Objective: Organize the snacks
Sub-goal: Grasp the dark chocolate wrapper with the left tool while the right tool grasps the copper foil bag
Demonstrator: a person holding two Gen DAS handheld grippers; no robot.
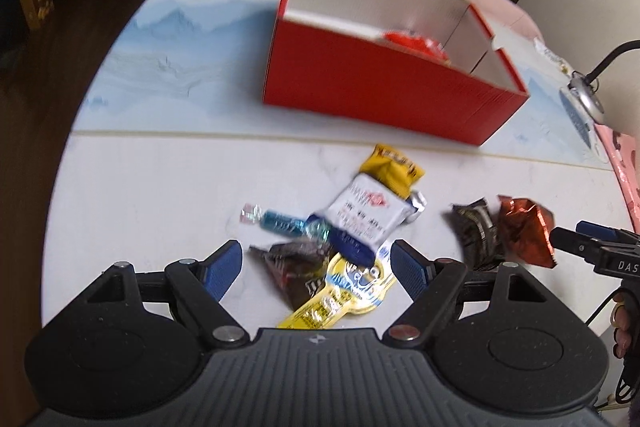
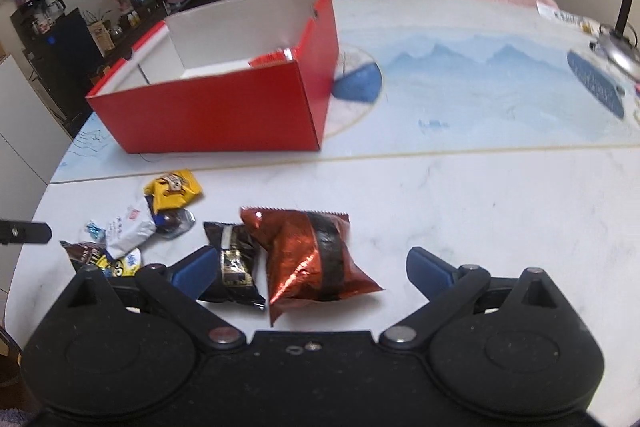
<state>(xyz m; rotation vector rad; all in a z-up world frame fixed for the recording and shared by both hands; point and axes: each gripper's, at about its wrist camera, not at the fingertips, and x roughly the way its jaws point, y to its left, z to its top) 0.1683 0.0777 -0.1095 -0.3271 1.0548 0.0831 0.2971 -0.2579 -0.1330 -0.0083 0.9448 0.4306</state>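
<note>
A: What is lying where?

B: The white marble surface is carrying a red box with white inner walls, sitting open toward the far side. Only the left wrist view is looking deep enough into it to catch a red packet lying inside; it is blurred, so I am only guessing it is a snack.

A: And the loose snacks?

B: They are lying on the near part of the surface, apart from the box. The right wrist view is showing a copper foil bag with a dark band, touching a black packet. The left wrist view is giving the pile beside them: a white sachet overlapping a yellow packet, a yellow cartoon pouch, a dark brown triangular packet and a blue twist-wrapped candy.

A: The tongs?

B: The left tongs are standing wide above the pile, holding nothing. The right tongs are also gaping wide, straddling the copper bag and black packet, with one pad overlapping the black packet's edge, not gripping.
</note>
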